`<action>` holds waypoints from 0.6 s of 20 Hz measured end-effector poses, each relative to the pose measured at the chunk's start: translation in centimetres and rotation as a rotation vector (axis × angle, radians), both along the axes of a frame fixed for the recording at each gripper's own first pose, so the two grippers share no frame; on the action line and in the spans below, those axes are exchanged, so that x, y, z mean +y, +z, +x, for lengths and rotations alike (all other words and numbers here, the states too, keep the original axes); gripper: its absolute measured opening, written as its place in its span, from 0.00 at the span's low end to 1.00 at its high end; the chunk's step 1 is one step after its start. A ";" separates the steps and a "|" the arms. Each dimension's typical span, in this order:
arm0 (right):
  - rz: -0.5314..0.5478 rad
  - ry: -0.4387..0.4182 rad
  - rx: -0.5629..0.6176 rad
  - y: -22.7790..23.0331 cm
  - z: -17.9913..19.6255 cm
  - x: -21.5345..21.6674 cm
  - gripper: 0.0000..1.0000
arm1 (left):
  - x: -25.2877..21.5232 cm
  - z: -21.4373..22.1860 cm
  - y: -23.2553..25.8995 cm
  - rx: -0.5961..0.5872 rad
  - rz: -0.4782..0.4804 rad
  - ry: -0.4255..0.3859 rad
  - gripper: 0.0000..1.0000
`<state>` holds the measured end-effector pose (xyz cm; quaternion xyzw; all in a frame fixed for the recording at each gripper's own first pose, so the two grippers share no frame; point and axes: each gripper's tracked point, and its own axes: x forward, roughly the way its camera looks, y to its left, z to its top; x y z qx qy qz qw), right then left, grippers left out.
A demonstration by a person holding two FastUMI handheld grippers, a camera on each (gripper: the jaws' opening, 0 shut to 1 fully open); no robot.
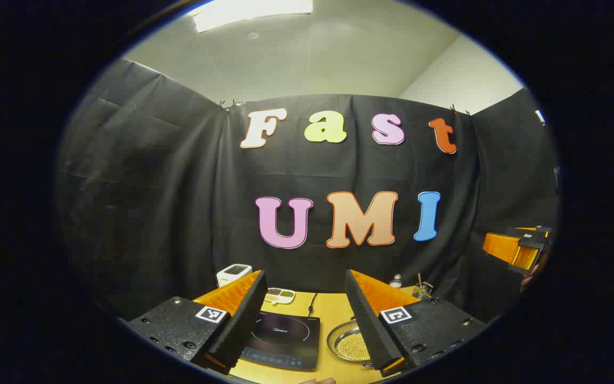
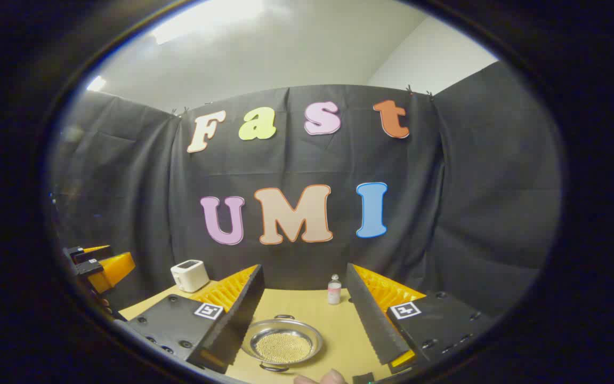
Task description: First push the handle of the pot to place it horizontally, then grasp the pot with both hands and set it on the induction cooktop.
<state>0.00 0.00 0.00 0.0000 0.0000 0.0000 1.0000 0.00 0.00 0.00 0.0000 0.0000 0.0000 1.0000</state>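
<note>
The pot (image 2: 284, 344) is a shallow steel pan holding small yellowish beads, standing on the wooden table (image 2: 307, 306). In the right gripper view its two loop handles point away from and toward the camera. My right gripper (image 2: 305, 266) hovers above and behind the pot, open, nothing between its fingers. In the left gripper view the black induction cooktop (image 1: 283, 341) lies flat, and the pot (image 1: 347, 344) sits just right of it, partly behind my finger. My left gripper (image 1: 305, 274) is open and empty above the cooktop. Each gripper also appears at the other view's edge (image 1: 517, 248), (image 2: 102, 266).
A white toaster-like box (image 2: 190, 274) stands at the table's back left, a small bottle (image 2: 334, 290) at the back middle. A divided snack dish (image 1: 279, 295) lies behind the cooktop, with a glass of sticks (image 1: 421, 289) at the back right. A fingertip (image 2: 320, 378) shows at the bottom edge.
</note>
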 end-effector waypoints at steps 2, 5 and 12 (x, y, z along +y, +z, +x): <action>-0.002 0.006 0.006 -0.2 0.3 -0.3 0.97 | -0.3 0.2 0.1 0.001 0.003 -0.004 0.84; 0.004 0.011 0.014 -0.4 0.6 -0.6 0.97 | -0.9 0.4 0.5 -0.011 0.017 -0.014 0.84; 0.011 0.015 0.023 -0.8 1.0 -1.6 0.97 | -1.9 0.4 0.2 0.004 0.026 -0.016 0.84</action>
